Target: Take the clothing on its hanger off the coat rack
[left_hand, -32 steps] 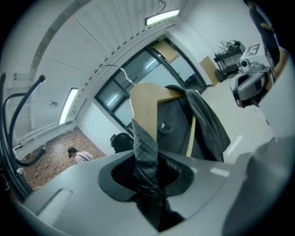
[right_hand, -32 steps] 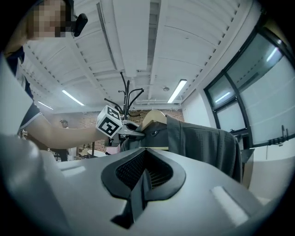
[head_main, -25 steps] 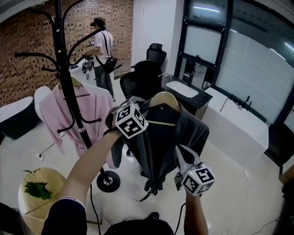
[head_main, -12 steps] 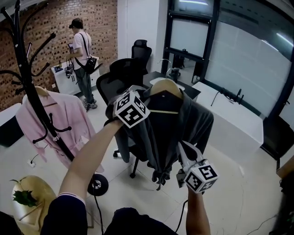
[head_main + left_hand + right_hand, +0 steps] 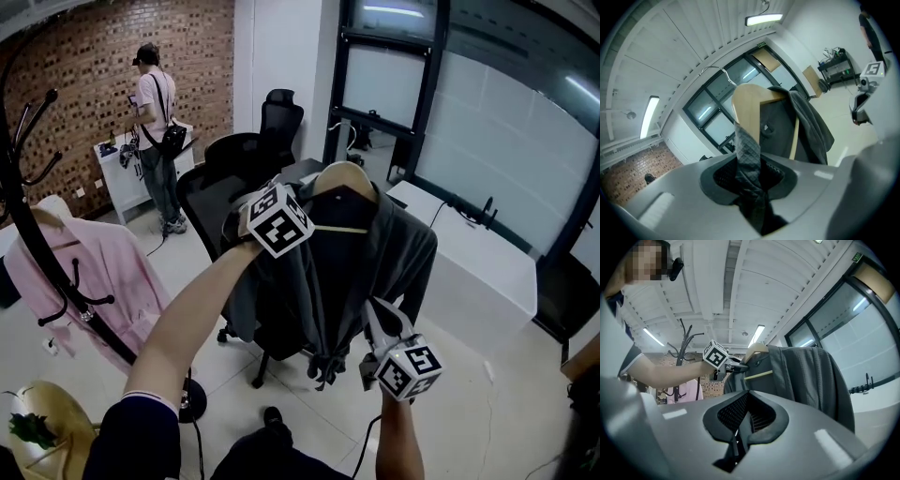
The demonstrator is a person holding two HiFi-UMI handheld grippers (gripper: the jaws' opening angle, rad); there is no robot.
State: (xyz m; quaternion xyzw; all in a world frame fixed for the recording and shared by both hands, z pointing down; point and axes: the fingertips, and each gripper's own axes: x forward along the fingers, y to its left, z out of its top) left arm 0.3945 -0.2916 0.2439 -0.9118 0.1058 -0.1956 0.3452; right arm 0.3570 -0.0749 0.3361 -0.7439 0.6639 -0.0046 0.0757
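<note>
Well apart from the black metal coat rack [image 5: 45, 248] at the left of the head view, the dark grey garment [image 5: 375, 253] hangs in mid-air on its pale wooden hanger [image 5: 345, 176], in front of a black office chair [image 5: 220, 178]. Left tool [image 5: 749, 164]: jaws clamped on a fold of the grey fabric just below the hanger's shoulder, so this tool appears to carry the load. The hanger's wire hook [image 5: 729, 77] stands free against the ceiling, touching nothing. Right tool [image 5: 742, 420]: jaws drawn together, low by the garment's hem; the head view places it against the cloth, yet its own view shows no fabric clearly between the jaws (a thin pinch cannot be excluded). A pink garment [image 5: 122, 272] hangs on the rack, untouched. Progress, as judged: the lift-off itself looks complete, since hook and rack are fully separated. The task sentence names no destination, so little seems left beyond steadying the load. One caution: the hold is on cloth rather than wood, and the hanger could slide out of the shoulders if tilted.
</note>
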